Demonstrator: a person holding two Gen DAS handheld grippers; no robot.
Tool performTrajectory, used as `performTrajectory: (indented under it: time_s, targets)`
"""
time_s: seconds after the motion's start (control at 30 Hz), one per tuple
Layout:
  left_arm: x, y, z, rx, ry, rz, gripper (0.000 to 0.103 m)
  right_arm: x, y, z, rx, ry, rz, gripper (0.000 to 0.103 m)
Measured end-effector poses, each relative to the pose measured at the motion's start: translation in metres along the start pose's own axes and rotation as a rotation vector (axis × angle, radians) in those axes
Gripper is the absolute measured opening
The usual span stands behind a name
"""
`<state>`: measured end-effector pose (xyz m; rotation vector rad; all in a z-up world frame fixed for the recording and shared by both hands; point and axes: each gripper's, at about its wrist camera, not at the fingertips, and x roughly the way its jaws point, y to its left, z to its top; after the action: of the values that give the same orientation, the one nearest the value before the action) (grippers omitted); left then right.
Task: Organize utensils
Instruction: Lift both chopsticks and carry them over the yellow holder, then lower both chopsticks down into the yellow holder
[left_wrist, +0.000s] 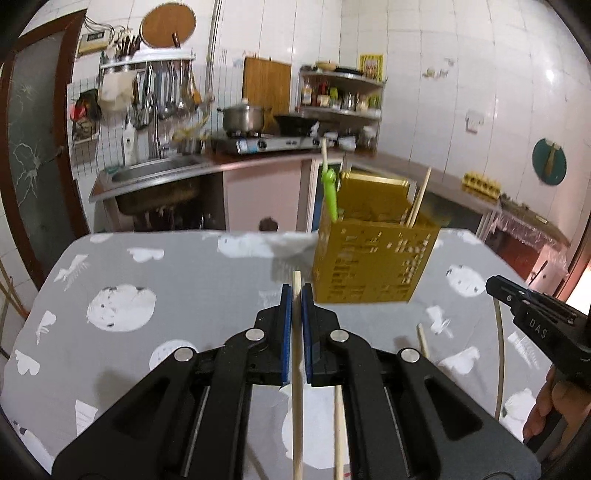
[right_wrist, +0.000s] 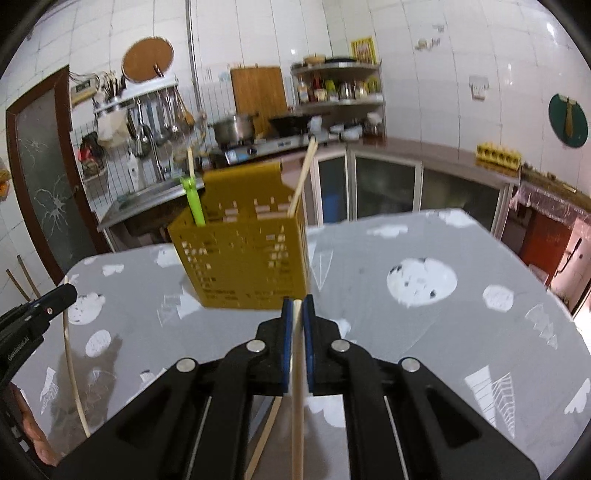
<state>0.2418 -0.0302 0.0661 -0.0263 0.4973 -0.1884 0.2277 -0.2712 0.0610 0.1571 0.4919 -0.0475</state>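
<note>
A yellow perforated utensil holder (left_wrist: 373, 266) (right_wrist: 243, 266) stands on the grey patterned table (left_wrist: 184, 266) (right_wrist: 369, 295). In it are a green utensil (left_wrist: 330, 195) (right_wrist: 195, 203) and pale chopsticks (left_wrist: 419, 199) (right_wrist: 303, 181). My left gripper (left_wrist: 295, 291) is shut on a wooden chopstick (left_wrist: 297, 406), just short of the holder. My right gripper (right_wrist: 297, 304) is shut on another chopstick (right_wrist: 297, 406), also near the holder's base. Each gripper shows in the other's view, the right gripper (left_wrist: 495, 286) at the right edge and the left gripper (right_wrist: 70, 293) at the left edge, each with its thin stick hanging below.
Loose chopsticks (left_wrist: 339, 424) (left_wrist: 423, 339) lie on the table under the left gripper. A person's hand (left_wrist: 546, 413) (right_wrist: 33, 428) grips each handle. Behind the table run a sink (left_wrist: 155, 173), a stove with a pot (left_wrist: 243, 118), and a spice shelf (left_wrist: 340, 96).
</note>
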Motion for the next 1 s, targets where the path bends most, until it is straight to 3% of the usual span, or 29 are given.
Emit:
performTrajectory:
  time_s: [0.33, 0.73, 1.0]
  targets:
    - [-0.007, 0.004, 0.007, -0.026, -0.076, -0.001, 0.004, -0.04, -0.007, 0.01, 0.025, -0.207, 0.027, 0.006]
    - [-0.015, 0.0, 0.016, 0.001, -0.148, -0.016, 0.004, -0.042, -0.009, 0.023, 0.039, -0.278, 0.031, 0.006]
    - [-0.015, -0.002, 0.044, -0.015, -0.192, -0.04, 0.004, -0.035, -0.007, 0.053, 0.031, -0.338, 0.03, 0.006]
